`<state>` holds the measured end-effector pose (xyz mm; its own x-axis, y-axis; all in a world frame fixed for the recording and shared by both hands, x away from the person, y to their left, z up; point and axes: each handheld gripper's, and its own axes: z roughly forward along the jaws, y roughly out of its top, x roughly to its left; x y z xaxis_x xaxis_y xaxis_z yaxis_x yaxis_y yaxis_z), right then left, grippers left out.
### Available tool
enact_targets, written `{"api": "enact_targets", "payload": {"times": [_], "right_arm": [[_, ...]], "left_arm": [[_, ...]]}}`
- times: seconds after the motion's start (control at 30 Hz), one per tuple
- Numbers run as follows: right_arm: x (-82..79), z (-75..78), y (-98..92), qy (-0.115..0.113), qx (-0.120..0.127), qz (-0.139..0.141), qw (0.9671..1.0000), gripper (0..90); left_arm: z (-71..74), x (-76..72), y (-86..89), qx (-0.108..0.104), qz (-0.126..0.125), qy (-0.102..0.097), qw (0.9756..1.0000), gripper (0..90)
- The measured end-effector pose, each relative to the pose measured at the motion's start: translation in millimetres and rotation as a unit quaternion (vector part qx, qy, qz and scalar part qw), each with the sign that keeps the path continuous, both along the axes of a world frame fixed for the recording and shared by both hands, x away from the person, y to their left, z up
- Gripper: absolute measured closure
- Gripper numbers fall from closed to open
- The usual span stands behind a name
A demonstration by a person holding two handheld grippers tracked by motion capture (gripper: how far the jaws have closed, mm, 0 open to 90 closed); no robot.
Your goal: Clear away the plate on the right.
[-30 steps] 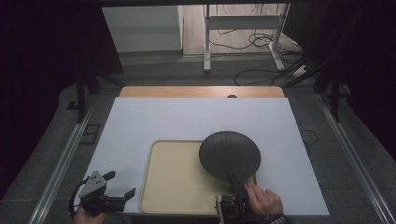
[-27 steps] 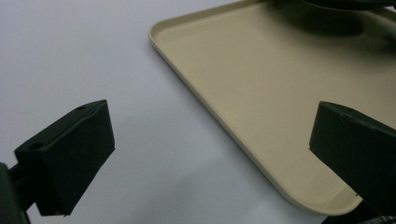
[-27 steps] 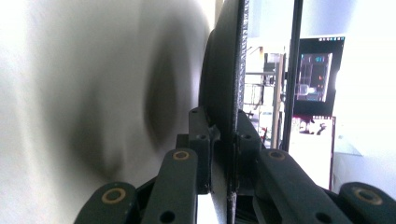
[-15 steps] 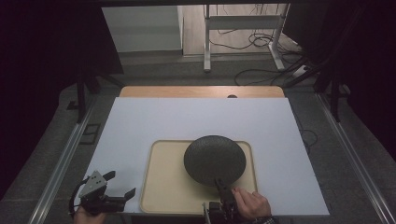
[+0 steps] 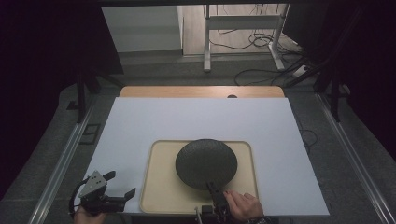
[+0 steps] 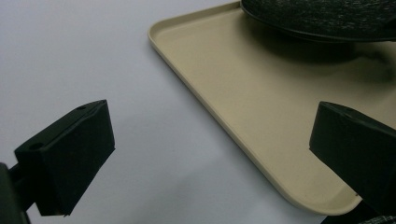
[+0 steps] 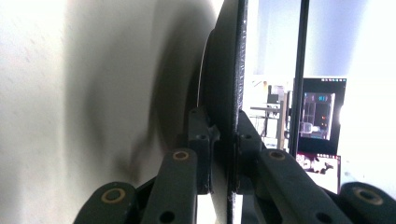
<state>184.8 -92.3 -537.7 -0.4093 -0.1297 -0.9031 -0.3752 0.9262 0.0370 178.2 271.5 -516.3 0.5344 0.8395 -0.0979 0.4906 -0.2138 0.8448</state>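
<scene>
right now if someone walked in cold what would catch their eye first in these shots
The dark round plate stands out first, over the middle of the beige tray on the white table surface. The right gripper is clamped on the plate's near rim at the bottom of the high view. At lower left, the left gripper sits open beside the tray, holding nothing.

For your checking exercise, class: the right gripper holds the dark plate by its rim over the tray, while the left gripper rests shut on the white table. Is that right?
Not quite. The left gripper is open: the left gripper view shows its jaws standing wide apart with nothing between them. The rest holds: the right gripper clamps the dark plate by its rim over the tray, and the left one sits by the white table.
</scene>
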Motion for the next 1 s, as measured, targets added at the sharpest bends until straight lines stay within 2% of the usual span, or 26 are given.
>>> {"api": "enact_targets", "payload": {"times": [0.2,0.27,0.37,0.4,0.53,0.6,0.77,1.0], "right_arm": [[-3.1,-4.7,6.0,0.011,-0.004,0.005,0.9999,81.6],[-5.5,-3.7,6.8,-0.013,-0.013,-0.008,0.9998,81.9],[-4.3,-4.3,6.8,-0.005,-0.008,-0.003,0.9999,83.4],[-5.0,-5.8,6.8,0.009,-0.012,-0.008,0.9999,84.7],[-4.7,-7.8,7.1,0.009,-0.014,-0.001,0.9999,85.0],[-4.4,-6.7,6.9,0.018,-0.01,-0.005,0.9998,85.0],[-4.1,-10.5,6.9,0.024,-0.012,0.001,0.9996,83.4],[-2.2,-13.8,6.7,0.052,-0.018,-0.006,0.9985,79.1]], "left_arm": [[-0.2,0.2,-0.3,0.0,-0.001,0.001,1.0,0.0],[-0.3,0.2,-0.3,0.0,-0.001,0.002,1.0,0.0],[-0.4,0.2,-0.5,0.0,-0.002,0.002,1.0,0.0],[-0.4,0.1,-0.5,0.0,-0.002,0.002,1.0,0.0],[-0.5,0.2,-0.4,0.0,-0.002,0.003,1.0,0.0],[-0.6,0.4,-0.8,0.002,-0.003,0.004,1.0,0.0],[-0.8,0.6,-1.1,0.003,-0.004,0.004,1.0,0.0],[-1.1,0.8,-1.4,0.003,-0.005,0.006,1.0,0.0]]}}
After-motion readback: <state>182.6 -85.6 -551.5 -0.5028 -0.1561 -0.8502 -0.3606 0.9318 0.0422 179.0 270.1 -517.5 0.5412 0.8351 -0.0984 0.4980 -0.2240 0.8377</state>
